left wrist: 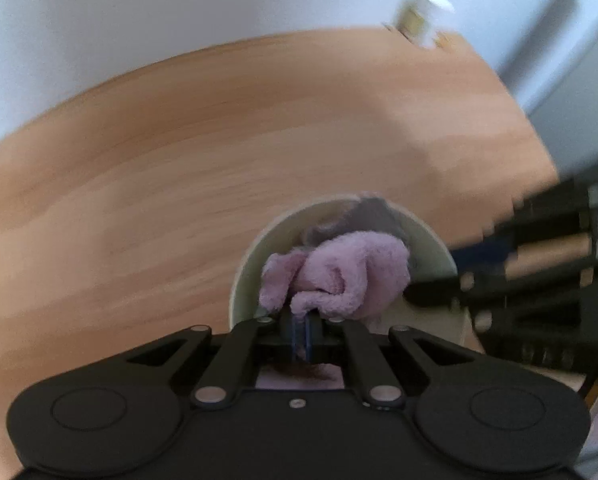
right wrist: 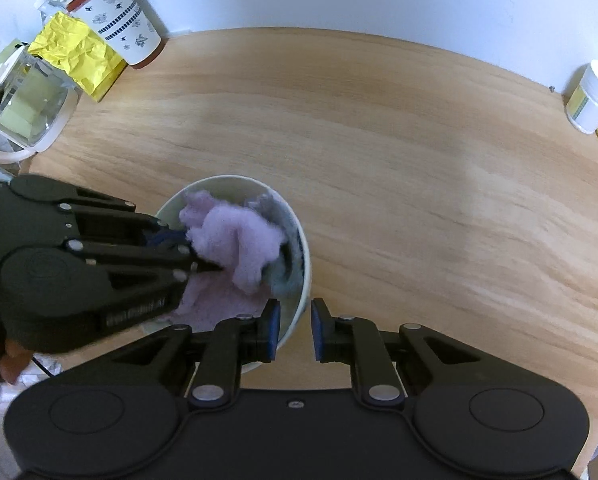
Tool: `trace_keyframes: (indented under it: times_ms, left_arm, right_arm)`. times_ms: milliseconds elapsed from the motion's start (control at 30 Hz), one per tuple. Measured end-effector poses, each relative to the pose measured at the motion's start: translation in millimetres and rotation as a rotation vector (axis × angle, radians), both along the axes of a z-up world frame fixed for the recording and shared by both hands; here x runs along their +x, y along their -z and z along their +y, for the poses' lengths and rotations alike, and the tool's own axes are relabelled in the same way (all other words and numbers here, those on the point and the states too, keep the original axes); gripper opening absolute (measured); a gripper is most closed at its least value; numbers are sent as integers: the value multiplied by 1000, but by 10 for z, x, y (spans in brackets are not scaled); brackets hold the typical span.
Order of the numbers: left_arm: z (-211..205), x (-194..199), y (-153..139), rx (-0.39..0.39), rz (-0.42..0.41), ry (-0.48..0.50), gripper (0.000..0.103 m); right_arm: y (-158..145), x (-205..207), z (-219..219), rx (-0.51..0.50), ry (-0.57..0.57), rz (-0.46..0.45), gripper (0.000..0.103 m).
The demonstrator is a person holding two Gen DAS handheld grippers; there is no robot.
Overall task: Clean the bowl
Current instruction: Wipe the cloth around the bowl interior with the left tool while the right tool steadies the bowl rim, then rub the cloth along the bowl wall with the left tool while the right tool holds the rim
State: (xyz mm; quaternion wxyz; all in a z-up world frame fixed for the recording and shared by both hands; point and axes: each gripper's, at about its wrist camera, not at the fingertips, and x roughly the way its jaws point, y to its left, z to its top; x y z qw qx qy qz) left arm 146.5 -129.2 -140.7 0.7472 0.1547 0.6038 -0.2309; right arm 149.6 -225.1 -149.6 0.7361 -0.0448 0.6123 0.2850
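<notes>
Wiping inside bowl (right wrist: 299, 240) on counter (right wrist: 399, 168): left gripper (left wrist: 301, 330) fingers pinched on lilac cloth (left wrist: 339, 276); right gripper (right wrist: 295, 326) fingers straddle near rim, slightly apart. Steady rim firmly, sweep cloth around wall. Far: patterned cup (right wrist: 119, 16).

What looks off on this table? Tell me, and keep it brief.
Nothing is spilled or broken. The bowl sits upright on the wooden table, with the lilac cloth bunched inside it and pinched by the left tool. The right tool straddles the bowl's rim with a gap on its outer side, so its grip looks loose.
</notes>
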Motion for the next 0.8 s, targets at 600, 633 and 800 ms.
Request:
trace_keyframes:
  times_ms: [600, 633, 800]
  left_arm:
    - [11, -163, -110, -64, 149, 303, 4]
    - [30, -158, -153, -80, 152, 297, 4]
    - [168, -179, -312, -114, 146, 273, 4]
  right_arm:
    - [21, 129, 41, -12, 9, 8, 19]
    - [22, 128, 46, -15, 10, 8, 19]
    - [42, 120, 68, -30, 13, 10, 19]
